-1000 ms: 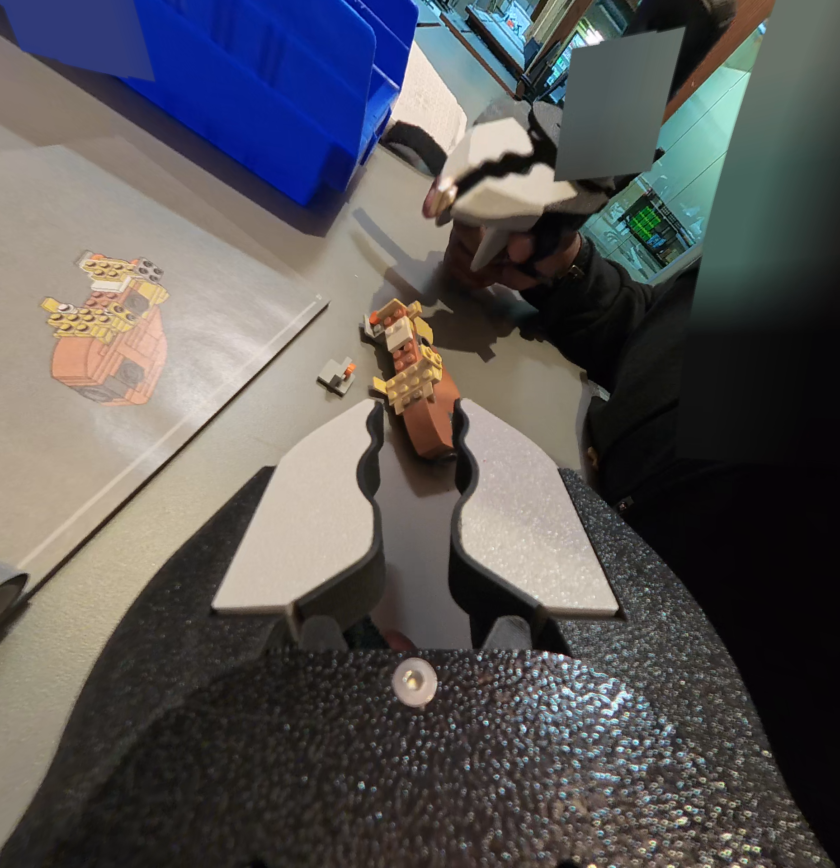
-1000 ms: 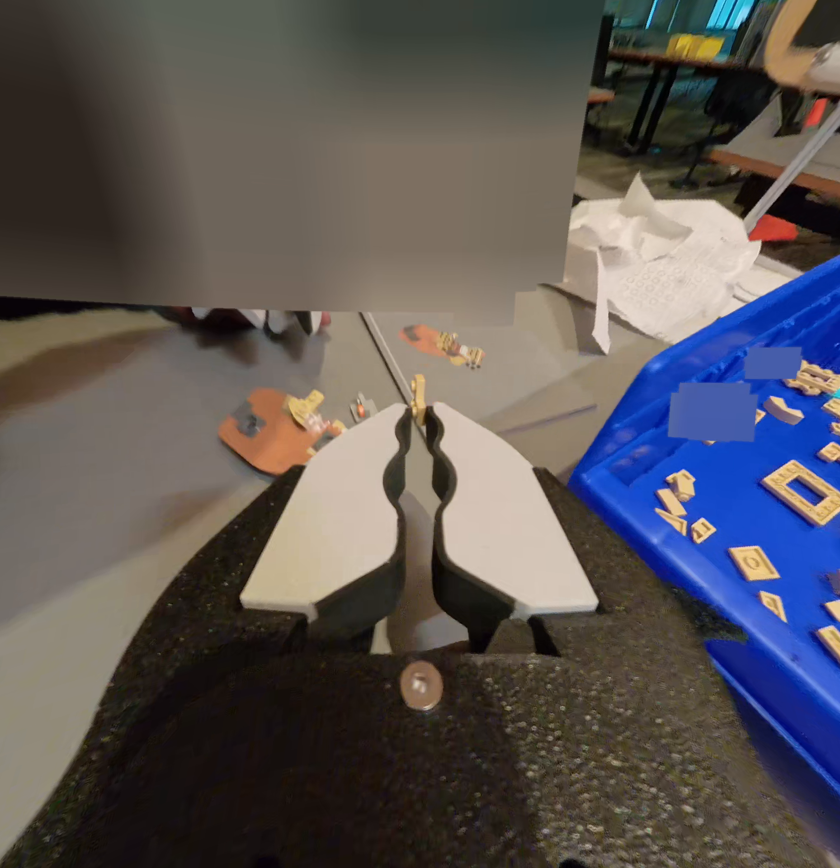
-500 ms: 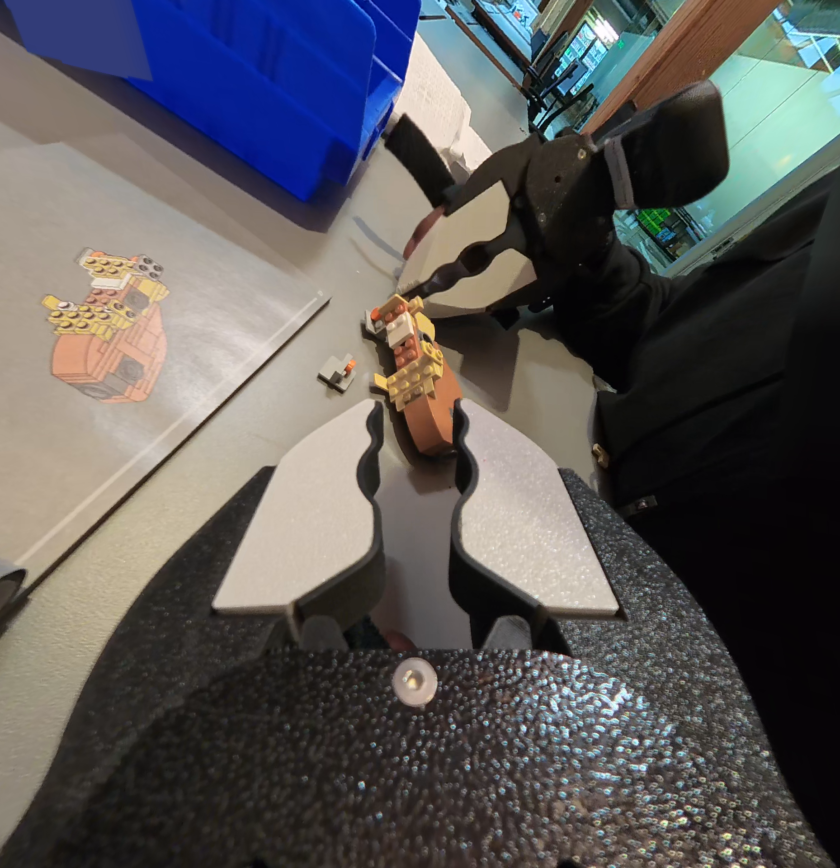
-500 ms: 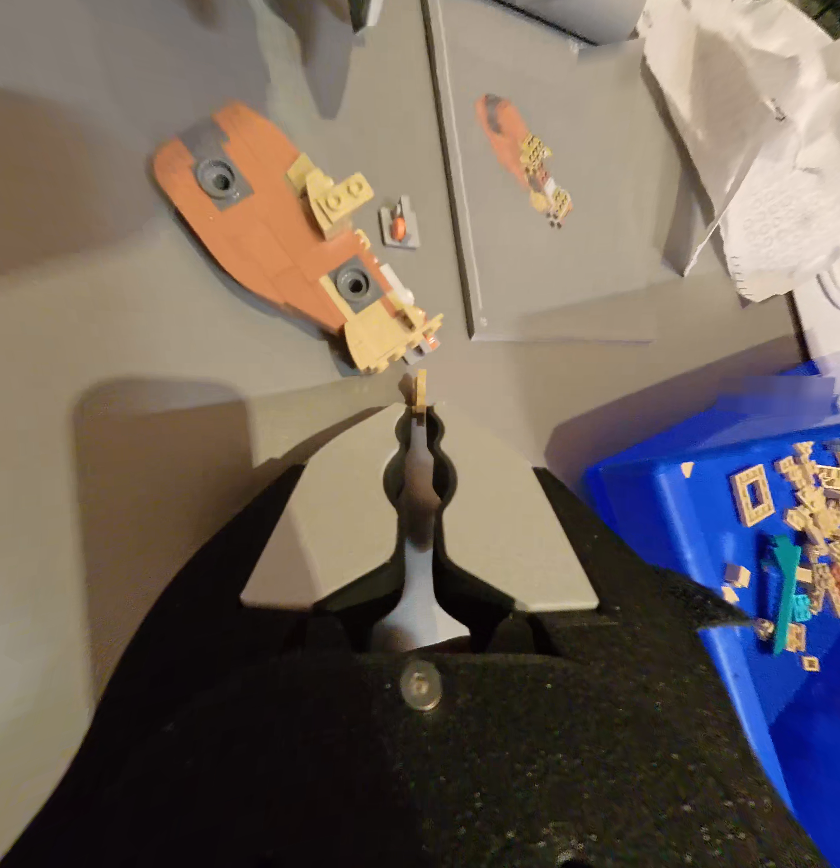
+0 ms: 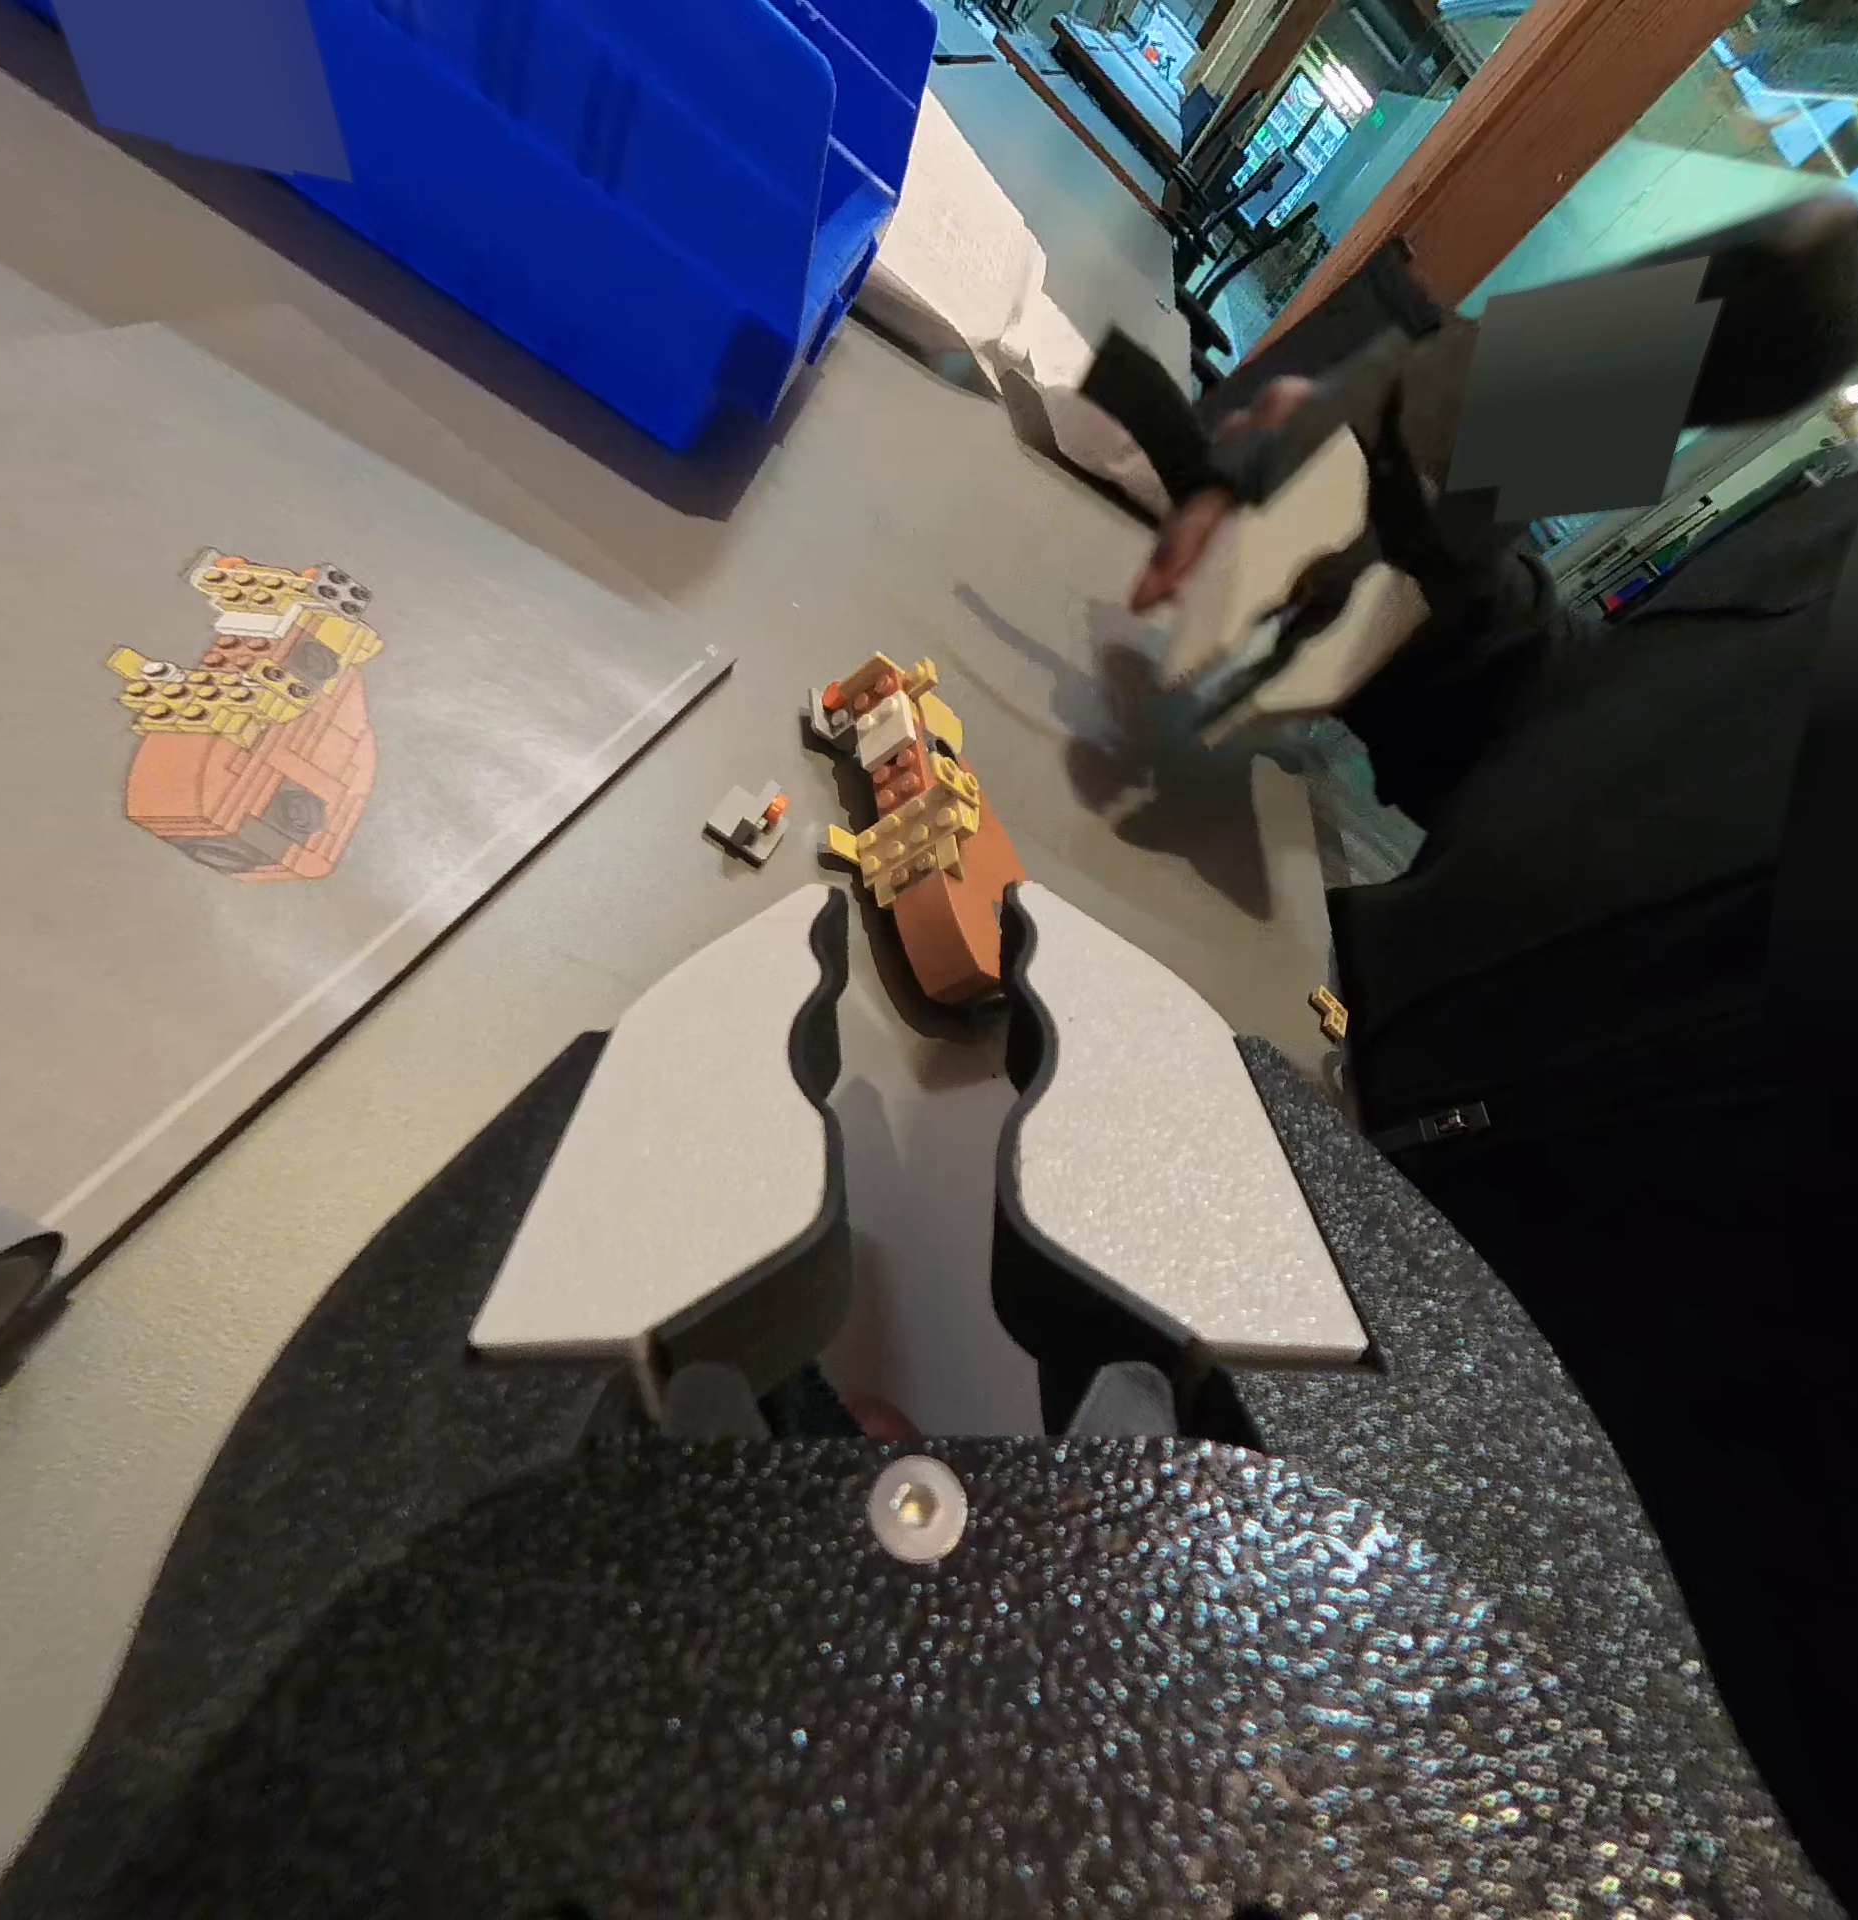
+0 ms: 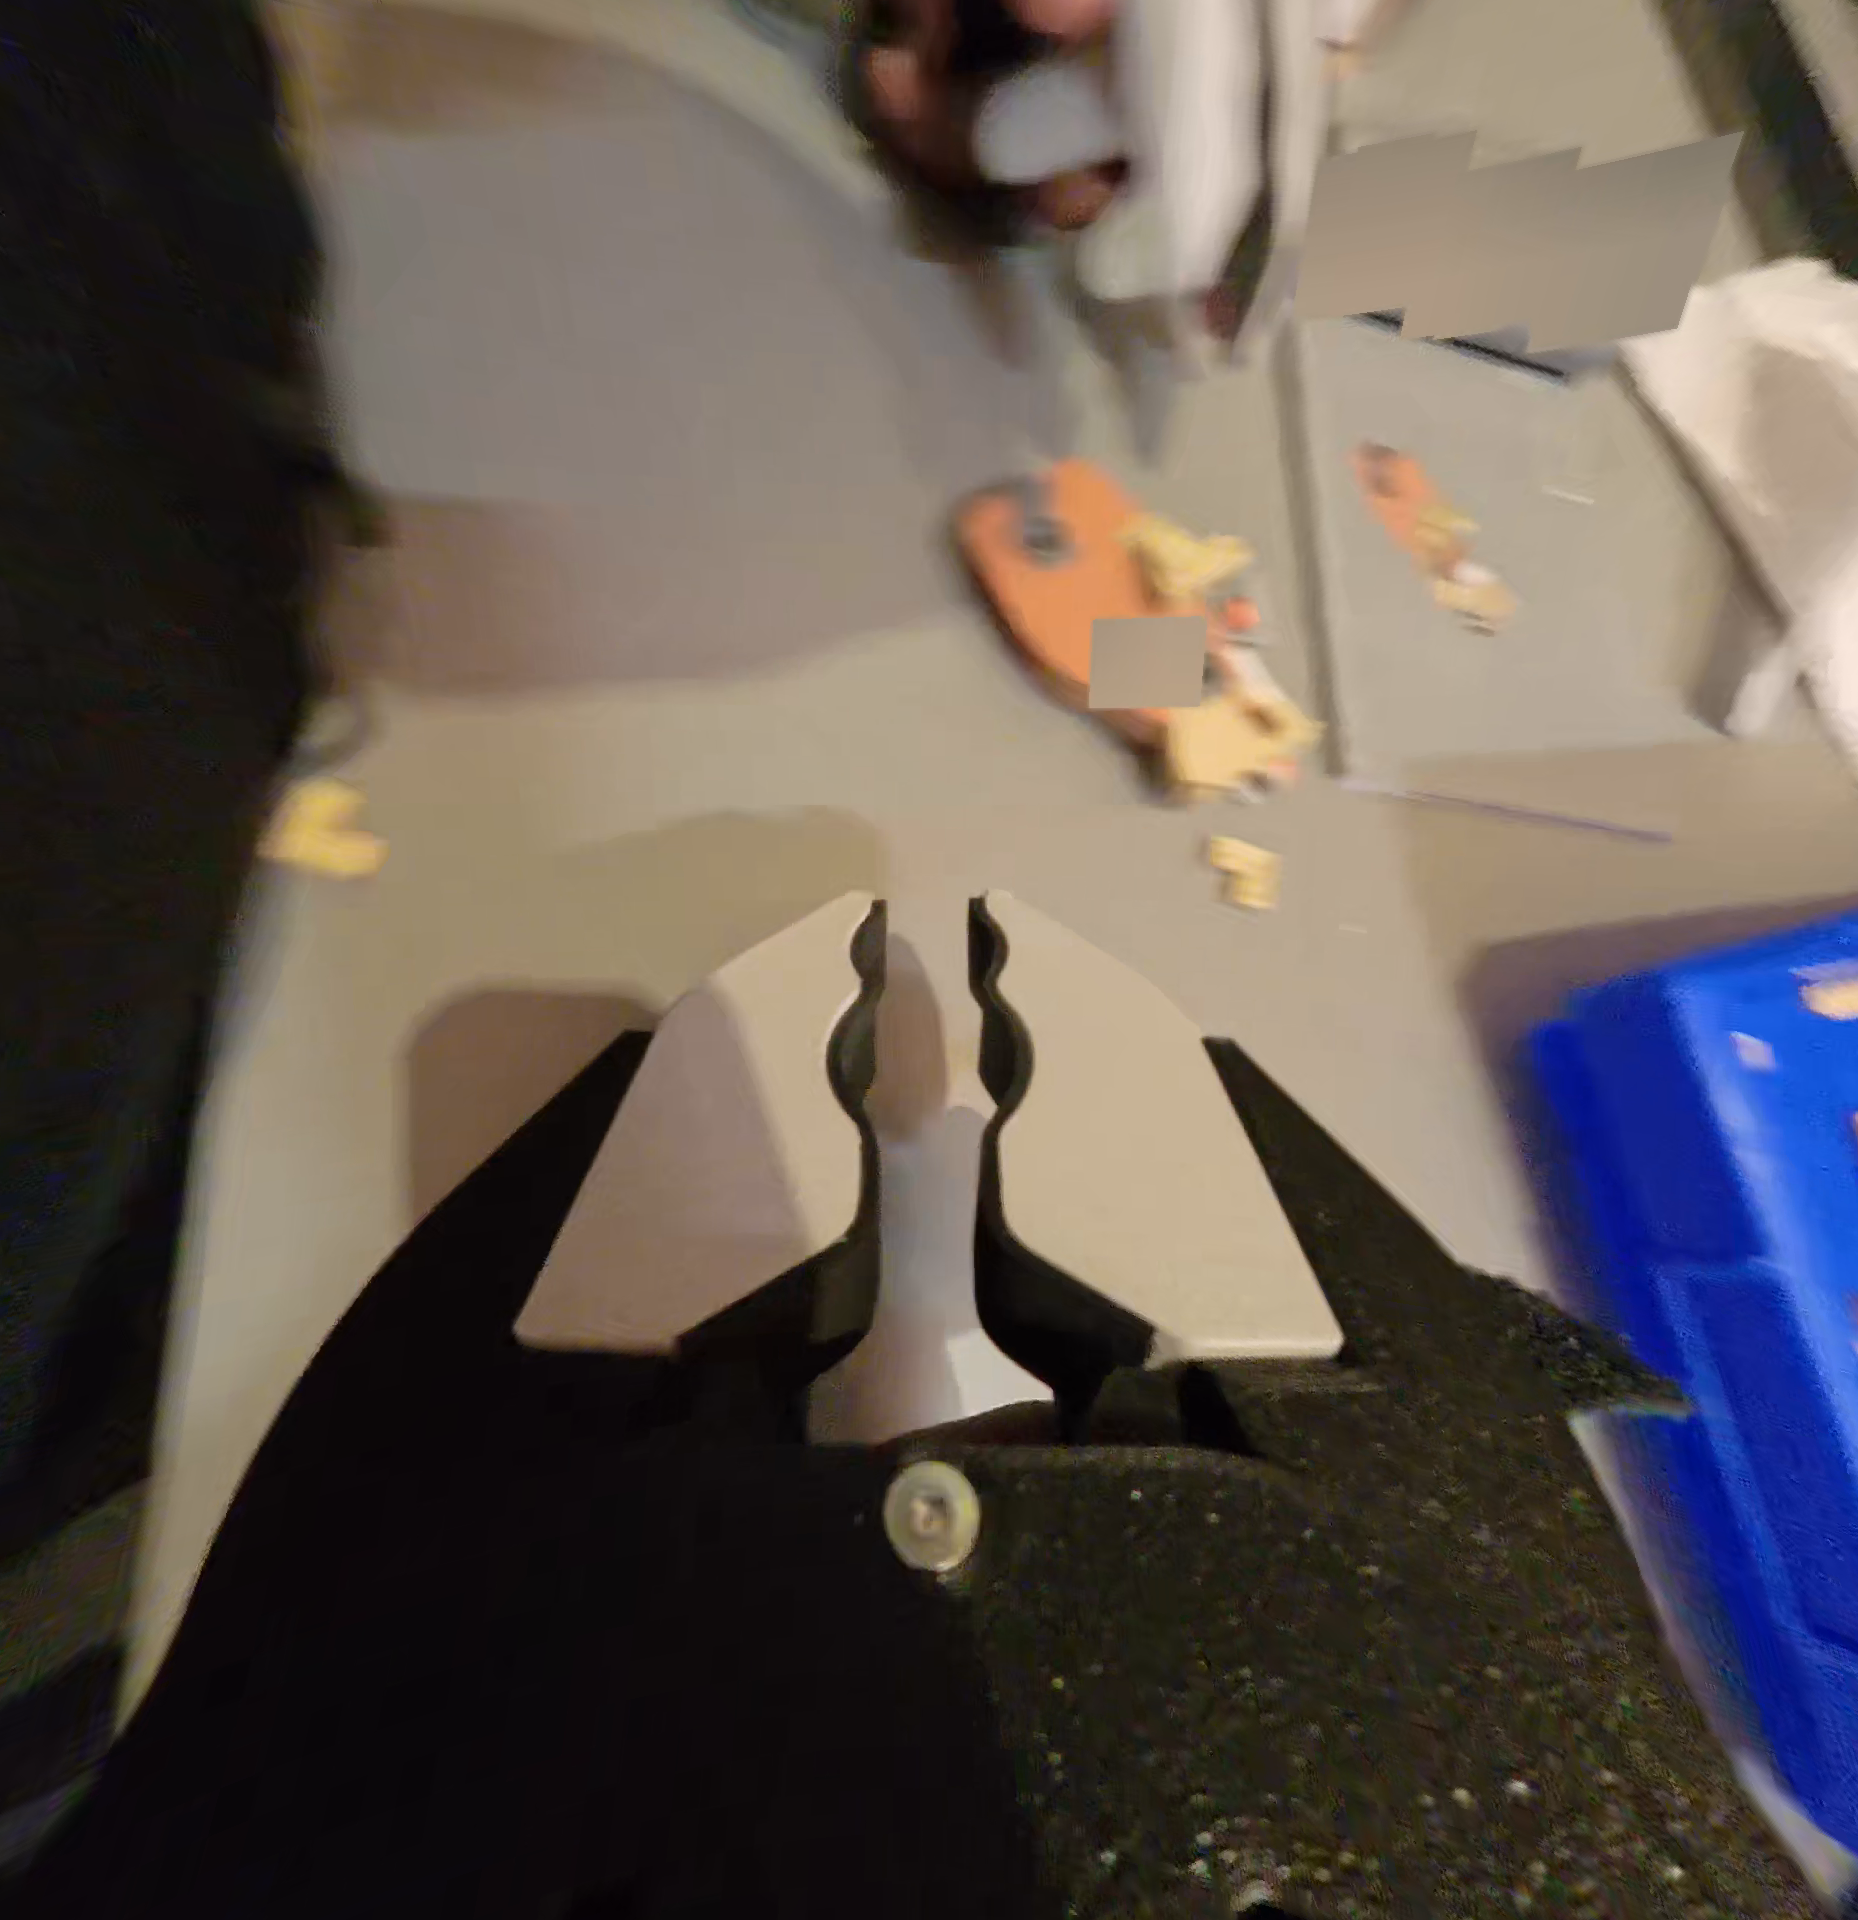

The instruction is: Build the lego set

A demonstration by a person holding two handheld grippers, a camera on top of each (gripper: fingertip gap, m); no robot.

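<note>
The brown and tan lego model (image 5: 925, 831) lies on the grey table. My left gripper (image 5: 925, 904) is open, and the hull's near end sits between its fingertips with a gap on the left side. The model also shows, blurred, in the right wrist view (image 6: 1060, 571). My right gripper (image 6: 925, 914) is a little open and empty, back from the model. It shows blurred in the left wrist view (image 5: 1216, 665), beyond the model. A small tan piece (image 6: 1245, 868) lies on the table near the model's tan end. A small grey piece with an orange stud (image 5: 748, 826) lies left of the model.
An instruction sheet (image 5: 281, 727) with a picture of the model lies to the left. Blue bins (image 5: 592, 208) stand behind it; one with tan parts is at my right (image 6: 1735, 1247). Crumpled white paper (image 5: 966, 260) lies beyond. Another tan piece (image 5: 1328, 1010) lies by a person's dark sleeve. The gap from one gripper's tips to the other's is roughly 15 centimeters. The right tips stand about 10 centimeters off the small tan piece (image 6: 1245, 868).
My right gripper came down to the model's tan end holding a tan piece, then pulled back and opened. The piece is no longer in it. My left gripper has stayed put.
</note>
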